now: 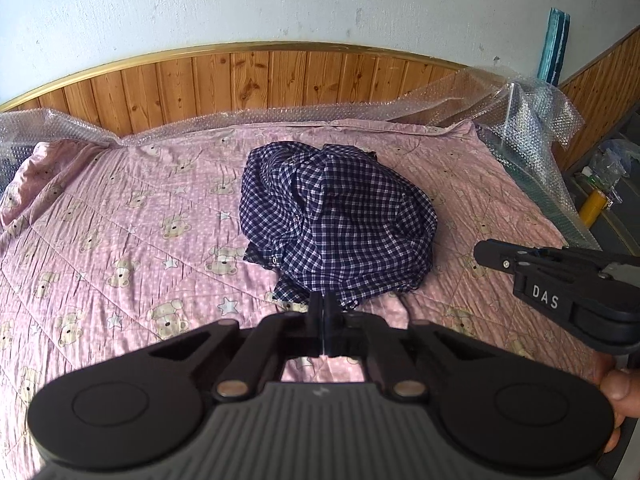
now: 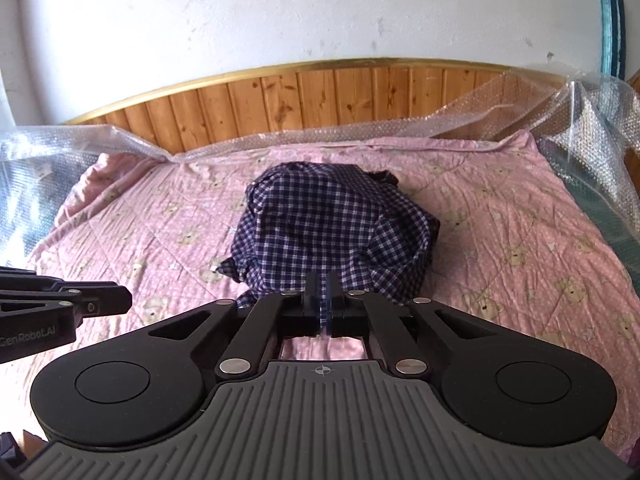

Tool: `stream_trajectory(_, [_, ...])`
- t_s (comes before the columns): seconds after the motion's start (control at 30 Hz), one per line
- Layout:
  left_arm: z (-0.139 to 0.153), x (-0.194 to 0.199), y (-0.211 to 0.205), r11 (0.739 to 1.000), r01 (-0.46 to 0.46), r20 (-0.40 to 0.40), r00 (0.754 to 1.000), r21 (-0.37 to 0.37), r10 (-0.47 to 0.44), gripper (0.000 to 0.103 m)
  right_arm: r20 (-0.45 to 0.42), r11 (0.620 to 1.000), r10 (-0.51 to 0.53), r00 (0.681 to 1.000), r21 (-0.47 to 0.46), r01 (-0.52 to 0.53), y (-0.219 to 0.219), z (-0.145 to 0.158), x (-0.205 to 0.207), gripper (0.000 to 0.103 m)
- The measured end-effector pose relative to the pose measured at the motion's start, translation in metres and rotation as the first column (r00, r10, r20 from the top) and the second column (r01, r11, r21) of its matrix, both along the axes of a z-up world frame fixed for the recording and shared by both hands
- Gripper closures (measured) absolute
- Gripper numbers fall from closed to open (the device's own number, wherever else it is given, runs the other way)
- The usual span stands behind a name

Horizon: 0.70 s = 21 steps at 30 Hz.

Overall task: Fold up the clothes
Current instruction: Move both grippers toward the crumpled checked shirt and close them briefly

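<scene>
A dark blue and white checked shirt [image 1: 340,220] lies crumpled in a heap in the middle of a pink bear-print quilt [image 1: 120,220]. My left gripper [image 1: 323,300] is shut with nothing between its fingers, just short of the heap's near edge. The right gripper's side shows at the right of the left wrist view [image 1: 560,292]. In the right wrist view the same shirt [image 2: 332,232] sits ahead, and my right gripper [image 2: 322,284] is shut and empty at its near edge. The left gripper [image 2: 60,304] appears at the left, over the quilt [image 2: 520,220].
A wooden headboard [image 1: 260,76] with a gold rim stands behind the bed against a white wall. Bubble wrap [image 1: 532,120] lines the far and right edges of the bed. A thumb [image 1: 616,384] shows at the right. Clutter [image 1: 600,184] sits beyond the bed's right side.
</scene>
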<state>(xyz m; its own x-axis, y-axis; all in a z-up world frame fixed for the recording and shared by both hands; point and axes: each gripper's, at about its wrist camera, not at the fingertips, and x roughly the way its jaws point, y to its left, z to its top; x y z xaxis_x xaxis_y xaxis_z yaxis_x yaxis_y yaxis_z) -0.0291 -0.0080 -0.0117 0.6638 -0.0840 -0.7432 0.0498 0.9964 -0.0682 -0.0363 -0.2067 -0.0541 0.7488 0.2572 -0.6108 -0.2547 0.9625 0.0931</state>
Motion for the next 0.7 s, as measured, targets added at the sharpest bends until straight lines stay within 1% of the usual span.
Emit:
stream_trajectory(0.17, [-0.007, 0.012, -0.001, 1.000, -0.016, -0.026, 1.000, -0.009, 0.016, 0.103, -0.012, 1.000, 0.025, 1.000, 0.000, -0.025, -0.001, -0.001, 0.006, 0.103])
stream_trajectory(0.4, [-0.018, 0.029, -0.003, 0.999, -0.045, -0.064, 0.997, -0.019, 0.044, 0.103, -0.041, 1.000, 0.014, 0.999, -0.009, -0.014, -0.005, -0.010, 0.029, 0.103])
stream_trajectory(0.47, [-0.023, 0.035, -0.002, 0.998, -0.059, -0.084, 0.995, -0.020, 0.057, 0.100, -0.048, 1.000, 0.002, 0.999, -0.013, -0.003, -0.008, -0.014, 0.037, 0.095])
stream_trajectory(0.5, [-0.024, 0.038, -0.001, 0.997, -0.071, -0.094, 0.993, -0.025, 0.068, 0.086, -0.051, 1.000, -0.005, 0.999, -0.015, 0.004, -0.010, -0.016, 0.041, 0.082])
stream_trajectory(0.53, [-0.026, 0.042, 0.000, 0.996, -0.082, -0.104, 0.991, -0.029, 0.078, 0.053, -0.053, 1.000, -0.012, 0.999, -0.016, 0.011, -0.011, -0.018, 0.045, 0.060])
stream_trajectory(0.57, [-0.027, 0.045, 0.000, 0.995, -0.098, -0.102, 0.990, -0.028, 0.094, 0.034, -0.056, 1.000, -0.015, 0.998, -0.012, 0.014, -0.013, -0.020, 0.048, 0.050])
stream_trajectory(0.6, [-0.026, 0.047, 0.001, 0.994, -0.110, -0.095, 0.990, -0.027, 0.107, 0.012, -0.060, 1.000, -0.015, 0.998, -0.001, 0.015, -0.015, -0.022, 0.052, 0.037])
stream_trajectory(0.63, [-0.027, 0.052, 0.001, 0.993, -0.112, -0.100, 0.989, -0.029, 0.109, 0.010, -0.067, 1.000, -0.015, 0.998, 0.004, 0.015, -0.016, -0.024, 0.056, 0.033])
stream_trajectory(0.7, [-0.028, 0.061, 0.001, 0.992, -0.117, -0.109, 0.988, -0.034, 0.113, 0.010, -0.084, 1.000, -0.012, 0.996, 0.007, 0.013, -0.018, -0.029, 0.065, 0.032])
